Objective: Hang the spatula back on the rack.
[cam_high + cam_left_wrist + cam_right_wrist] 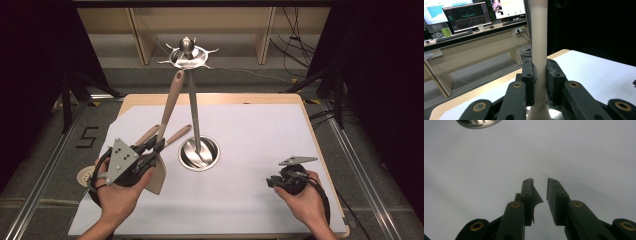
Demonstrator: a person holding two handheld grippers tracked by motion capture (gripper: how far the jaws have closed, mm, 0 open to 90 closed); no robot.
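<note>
Beige spatula [169, 102] at frame left sat pinched in our left gripper [539, 75]; our right gripper [540, 192], lower right, hung slightly spread, empty.

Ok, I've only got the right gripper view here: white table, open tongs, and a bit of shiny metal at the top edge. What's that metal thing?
Observer: It's the round base of a steel utensil stand. A pole rises from it to a ring of hooks.
Operator: And what's the left hand doing?
Observer: The left tongs are shut on the handle of a beige spatula, which leans up with its top just under the hooks.
Operator: Anything else lying around there?
Observer: Two more wooden handles lie on the table beside the left tongs.
</note>
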